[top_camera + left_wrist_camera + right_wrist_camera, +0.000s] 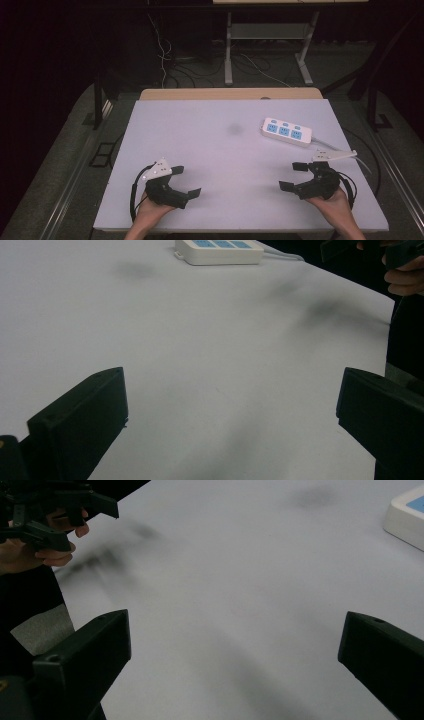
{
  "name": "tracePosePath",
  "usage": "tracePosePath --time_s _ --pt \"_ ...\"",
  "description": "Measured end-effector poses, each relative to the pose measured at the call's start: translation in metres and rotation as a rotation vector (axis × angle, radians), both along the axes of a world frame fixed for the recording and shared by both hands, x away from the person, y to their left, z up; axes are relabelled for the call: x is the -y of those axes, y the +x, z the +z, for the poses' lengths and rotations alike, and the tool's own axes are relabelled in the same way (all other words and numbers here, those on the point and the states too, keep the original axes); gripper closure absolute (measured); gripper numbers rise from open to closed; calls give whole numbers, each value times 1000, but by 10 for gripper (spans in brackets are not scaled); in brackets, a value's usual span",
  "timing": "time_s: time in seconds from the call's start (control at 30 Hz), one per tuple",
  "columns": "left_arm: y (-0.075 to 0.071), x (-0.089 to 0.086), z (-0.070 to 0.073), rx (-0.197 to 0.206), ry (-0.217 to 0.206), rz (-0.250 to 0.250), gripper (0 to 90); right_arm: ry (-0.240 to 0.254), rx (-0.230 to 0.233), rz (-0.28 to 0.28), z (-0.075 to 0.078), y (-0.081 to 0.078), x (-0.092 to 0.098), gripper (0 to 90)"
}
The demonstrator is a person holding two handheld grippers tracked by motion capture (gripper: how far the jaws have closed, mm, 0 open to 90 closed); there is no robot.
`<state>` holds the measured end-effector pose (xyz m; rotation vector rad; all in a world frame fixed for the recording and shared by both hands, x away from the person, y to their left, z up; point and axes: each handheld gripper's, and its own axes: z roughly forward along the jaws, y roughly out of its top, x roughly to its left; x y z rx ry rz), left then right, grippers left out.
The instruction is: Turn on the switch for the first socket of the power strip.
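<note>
**Resting two open grippers on a white table near a power strip**

Looking down from the high view, a person's two hands came in from the near edge of a white table (pixel 225 150), each holding a black two-jaw gripper. The left gripper (pixel 186 181) sat at the near left of the table, its jaws spread wide apart and holding nothing. The right gripper (pixel 295 176) sat at the near right, its jaws likewise spread wide and empty. Both pointed roughly toward the middle of the table, well apart from each other.

A white power strip (pixel 286 131) with three blue socket faces lay flat on the far right part of the table, its white cable trailing off toward the right edge. It was beyond the right gripper, near it but not touching, and well apart from the left gripper.

From the left gripper view, the power strip (pixel 218 250) appeared at the far edge of the table, with bare white surface between the open jaws. From the right gripper view, a corner of the power strip (pixel 407 517) showed at the far right, and the person's left hand (pixel 35 550) with its gripper appeared at the far left.
</note>
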<state>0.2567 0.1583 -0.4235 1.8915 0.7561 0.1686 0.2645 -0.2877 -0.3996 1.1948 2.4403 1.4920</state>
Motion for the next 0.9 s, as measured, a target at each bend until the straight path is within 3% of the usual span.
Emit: tracePosePath --time_s 0.37,0.9 --pt "0 -1 0 0 0 -1 0 -18 -18 26 10 12 -1 1" --pt "0 0 -1 -4 -4 -2 0 -55 -7 51 26 28 -3 2"
